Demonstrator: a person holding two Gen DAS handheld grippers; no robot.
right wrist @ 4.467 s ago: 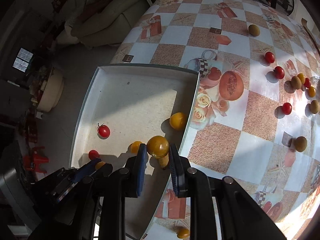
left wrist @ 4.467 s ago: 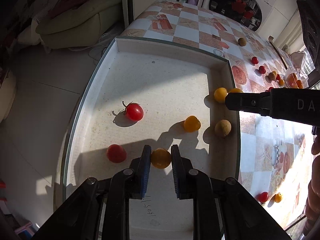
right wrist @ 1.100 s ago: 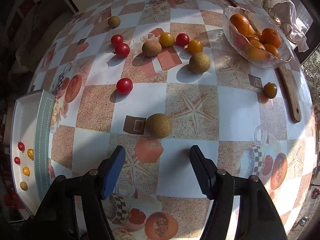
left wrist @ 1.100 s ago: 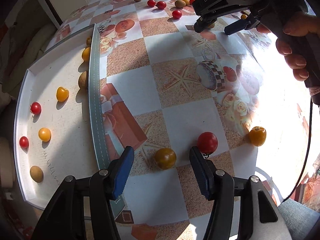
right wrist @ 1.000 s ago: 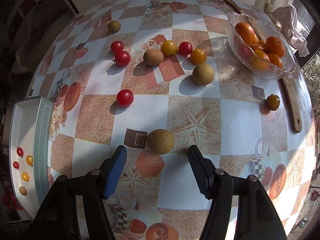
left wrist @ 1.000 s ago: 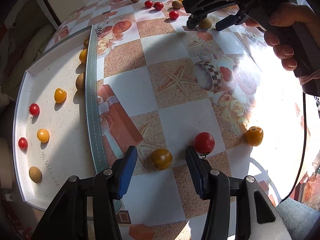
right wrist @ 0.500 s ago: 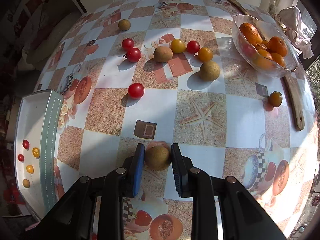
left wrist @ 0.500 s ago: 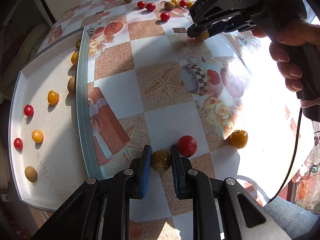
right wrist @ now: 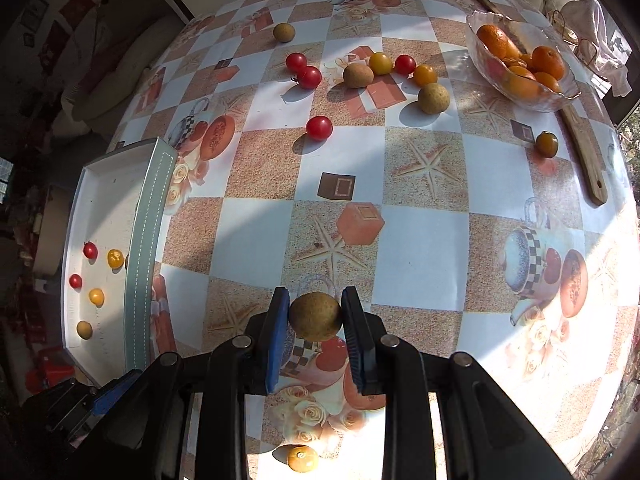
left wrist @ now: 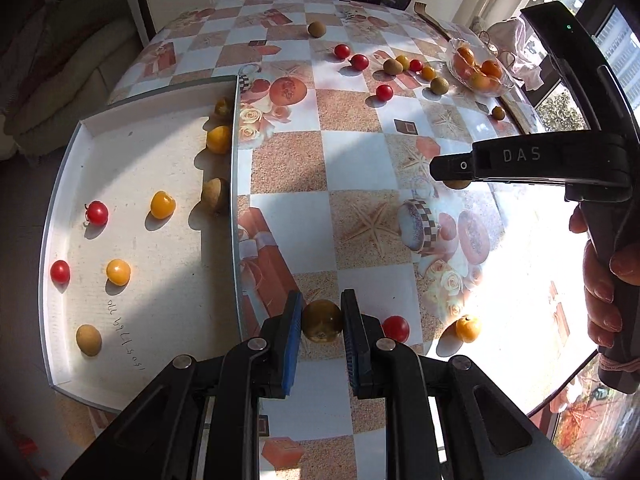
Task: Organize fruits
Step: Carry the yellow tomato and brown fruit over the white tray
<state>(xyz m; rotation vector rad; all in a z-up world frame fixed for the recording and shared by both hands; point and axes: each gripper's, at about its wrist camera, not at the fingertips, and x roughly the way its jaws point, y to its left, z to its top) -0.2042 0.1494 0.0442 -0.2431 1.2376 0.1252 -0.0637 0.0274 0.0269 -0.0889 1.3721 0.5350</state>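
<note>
My left gripper [left wrist: 321,322] is shut on a dark yellow-green tomato [left wrist: 322,321], held above the table just right of the white tray [left wrist: 160,364]. The tray holds several red and yellow tomatoes and brown fruits. My right gripper [right wrist: 315,318] is shut on a round brown fruit [right wrist: 315,316], lifted above the patterned tablecloth. In the left wrist view the right gripper [left wrist: 452,178] reaches in from the right. A red tomato [left wrist: 395,329] and an orange tomato [left wrist: 467,329] lie on the table by my left gripper.
Several loose tomatoes and brown fruits [right wrist: 359,75] lie at the far side of the table. A glass bowl of oranges [right wrist: 560,102] stands at the far right beside a wooden stick [right wrist: 582,150]. A dark tomato [right wrist: 546,144] lies near it.
Both grippers closed on their fruits half a second ago and have since lifted them off the table. The left gripper has moved toward the tray.
</note>
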